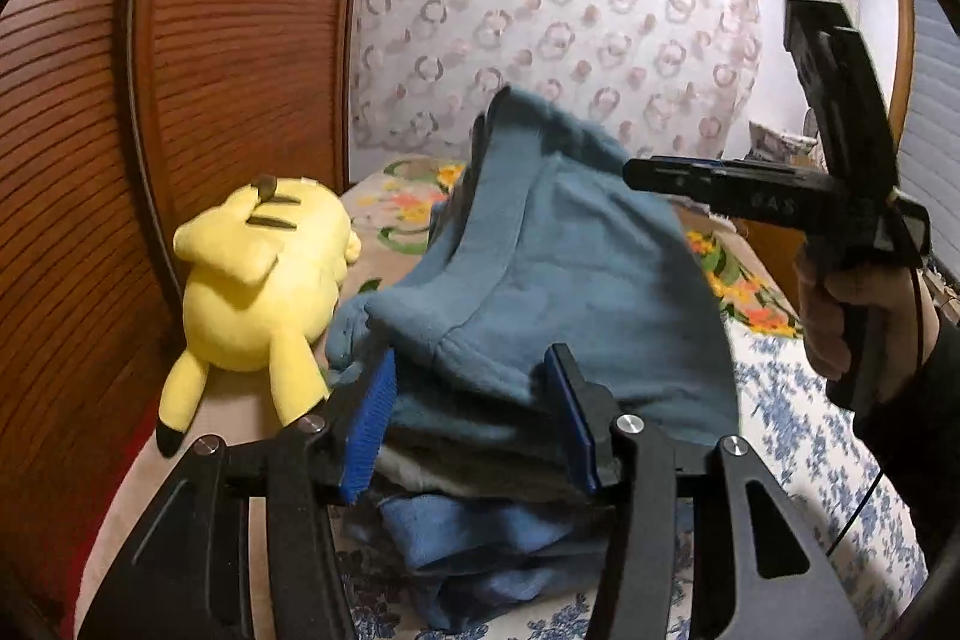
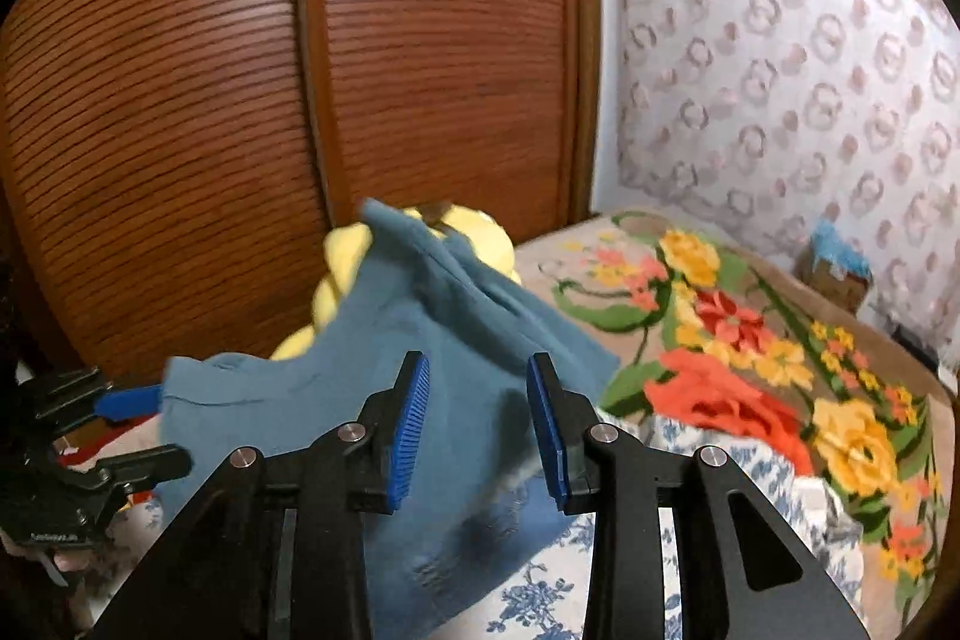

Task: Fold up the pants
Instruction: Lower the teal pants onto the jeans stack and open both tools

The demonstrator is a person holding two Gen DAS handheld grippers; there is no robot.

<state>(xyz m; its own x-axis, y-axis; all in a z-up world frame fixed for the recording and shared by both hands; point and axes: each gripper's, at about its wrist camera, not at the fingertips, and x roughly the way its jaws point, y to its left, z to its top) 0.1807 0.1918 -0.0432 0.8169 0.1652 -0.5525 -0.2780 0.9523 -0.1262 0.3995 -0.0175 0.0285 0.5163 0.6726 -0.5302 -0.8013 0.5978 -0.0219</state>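
Observation:
The teal-blue pants are lifted in a bunched heap over the bed; they also show in the right wrist view. My left gripper has its blue pads apart with pants fabric lying between and over them. My right gripper is open, its pads apart over the pants, holding nothing. The right gripper also shows in the left wrist view, raised beside the pants' upper edge. The left gripper shows at the left edge of the right wrist view, at the pants' corner.
A yellow plush toy lies on the bed beside the pants, against the brown slatted wardrobe doors. A flowered blanket covers the far bed; a blue-print sheet lies nearer. A small box stands by the wall.

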